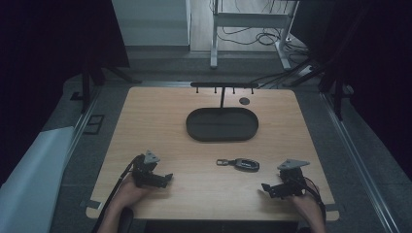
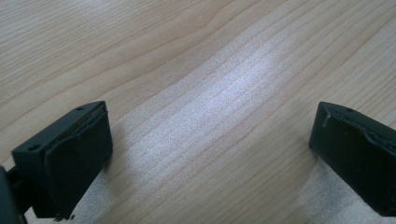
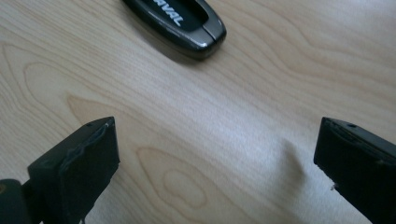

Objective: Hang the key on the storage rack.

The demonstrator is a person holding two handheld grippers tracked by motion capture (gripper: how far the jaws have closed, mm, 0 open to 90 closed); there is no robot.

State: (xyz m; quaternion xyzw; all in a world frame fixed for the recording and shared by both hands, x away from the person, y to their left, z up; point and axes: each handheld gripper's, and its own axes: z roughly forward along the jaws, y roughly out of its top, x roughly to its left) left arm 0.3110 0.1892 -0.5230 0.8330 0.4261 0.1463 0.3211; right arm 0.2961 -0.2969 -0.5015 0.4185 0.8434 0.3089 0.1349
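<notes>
Car key fob (image 1: 245, 164) lies flat on the wooden table (image 1: 160, 121), between the two grippers and closer to the right one, with a metal key ring (image 1: 222, 162) attached at its 9 o'clock end. Judged from its look, the fob is a light, rigid plastic shell with a glossy, rounded surface that is likely to slip under the pads; its low profile leaves little edge to catch. Recommended hold: across the two long sides at mid-body, jaws lowered until they nearly touch the table. The ring is a poorer hold, being thin and free to pivot. The right gripper (image 1: 275, 188) rests near the front edge at 4 o'clock from the fob, jaws spread wide and empty. The left gripper (image 1: 163, 178) sits at 8 o'clock from the fob, well apart from it, jaws likewise spread with nothing between them. Farther off, at 12 o'clock from the fob, stands a dark oval tray (image 1: 194, 130), and behind it a hook rack (image 1: 223, 85). The right gripper view gives detail that the high view lacks: the fob (image 3: 175, 21) carries white lettering and a grey metallic band. The left gripper view faces bare wood grain (image 2: 210, 93).
</notes>
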